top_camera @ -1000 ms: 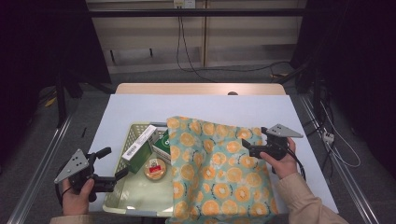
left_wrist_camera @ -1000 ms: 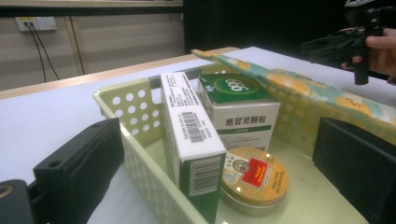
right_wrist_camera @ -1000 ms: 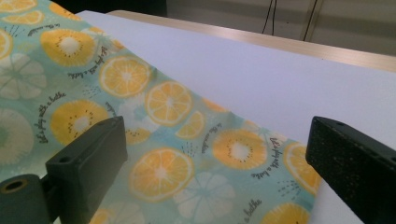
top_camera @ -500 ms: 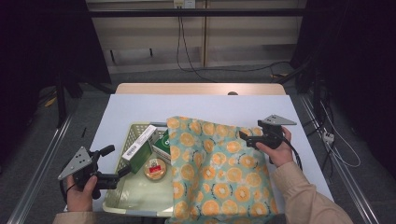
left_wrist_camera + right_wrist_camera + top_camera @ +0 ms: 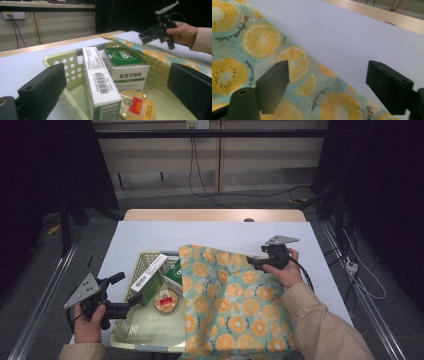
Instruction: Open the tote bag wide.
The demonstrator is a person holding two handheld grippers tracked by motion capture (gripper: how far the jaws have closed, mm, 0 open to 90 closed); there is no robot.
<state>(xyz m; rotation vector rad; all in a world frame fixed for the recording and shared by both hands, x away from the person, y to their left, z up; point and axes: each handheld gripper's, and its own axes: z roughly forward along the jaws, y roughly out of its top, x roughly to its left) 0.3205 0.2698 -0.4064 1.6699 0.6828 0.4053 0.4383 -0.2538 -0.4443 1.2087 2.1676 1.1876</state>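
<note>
Where your right gripper (image 5: 251, 263) hovers, jaws apart and just closing on nothing, lies soft citrus-print cloth (image 5: 230, 305), draped over the perforated pale-green plastic basket (image 5: 131, 337) on the white table (image 5: 150, 237). Your left gripper (image 5: 134, 301), jaws spread, faces two rectangular cartons (image 5: 100, 77) and a round lid (image 5: 136, 105).

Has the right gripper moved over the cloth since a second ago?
Yes. The right gripper has gone toward the cloth's far edge, away from the person; its jaws have just been closing, gripping nothing.

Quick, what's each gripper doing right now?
Left gripper: open, holding nothing, at the basket.
Right gripper: open, has just been closing; cloth edge between its fingers, not gripped.
</note>
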